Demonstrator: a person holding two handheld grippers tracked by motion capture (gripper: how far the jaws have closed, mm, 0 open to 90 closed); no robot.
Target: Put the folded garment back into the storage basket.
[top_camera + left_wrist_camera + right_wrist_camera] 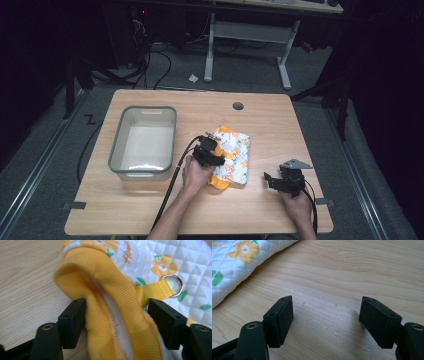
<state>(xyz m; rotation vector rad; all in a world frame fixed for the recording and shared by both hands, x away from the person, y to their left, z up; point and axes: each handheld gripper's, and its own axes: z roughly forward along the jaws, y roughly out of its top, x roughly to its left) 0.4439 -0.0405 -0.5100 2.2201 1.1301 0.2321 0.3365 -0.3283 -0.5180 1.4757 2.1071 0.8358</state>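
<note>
A quilted white cloth item [232,156] printed with orange flowers and green leaves lies near the middle of the wooden table [150,210], between the two grippers. Its yellow ribbed hem [110,315] is bunched into a thick fold that runs straight between the jaws of the left gripper [116,322]. The jaws stand wide apart on either side of the fold; the near-left pad touches the ribbing, but the fabric does not look pinched flat, so the gripper straddles the hem more than it clamps it. Just beyond the far jaw, a short yellow webbing loop [155,291] carries a metal ring [172,285] that rests on the quilted surface. In the high view the left gripper [209,152] sits at the cloth's left edge, with the person's left hand [195,175] behind it.

The right gripper [325,320] hovers low over bare wood with its jaws spread wide and nothing between them; the cloth's edge [242,262] lies ahead and to its left, apart from the jaws. In the high view this gripper [285,180] is well to the right of the cloth.

Left of the left gripper stands a grey-rimmed translucent bin [117,150], close to it but not touching.
</note>
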